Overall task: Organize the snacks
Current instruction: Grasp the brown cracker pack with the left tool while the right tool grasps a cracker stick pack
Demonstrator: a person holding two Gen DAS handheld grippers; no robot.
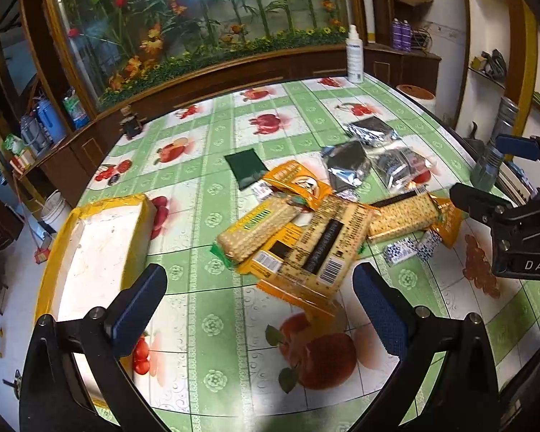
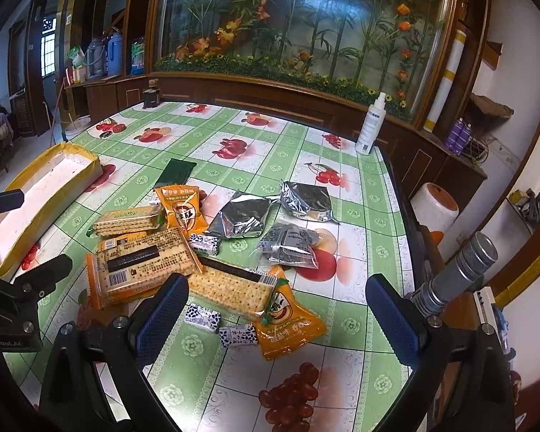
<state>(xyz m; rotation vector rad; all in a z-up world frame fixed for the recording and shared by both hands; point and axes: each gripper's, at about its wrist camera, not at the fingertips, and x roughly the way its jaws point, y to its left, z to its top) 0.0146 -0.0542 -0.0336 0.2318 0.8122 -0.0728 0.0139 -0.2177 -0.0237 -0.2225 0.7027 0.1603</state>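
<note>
3 silver pouches point(image 2: 242, 219), 3 cracker packs point(image 2: 144, 262) (overlapping), 1 box point(image 2: 39, 194).

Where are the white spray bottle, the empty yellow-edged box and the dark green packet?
White spray bottle point(image 2: 370, 126): right wrist view, middle of its body.
Yellow-edged box point(image 1: 100, 248): left wrist view, bare white floor.
Dark green packet point(image 1: 244, 167): left wrist view, centre of its face.

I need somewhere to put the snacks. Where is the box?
The yellow-edged white box sits open on the table's left side, left of the snack pile, nearest the dark green packet.
</note>
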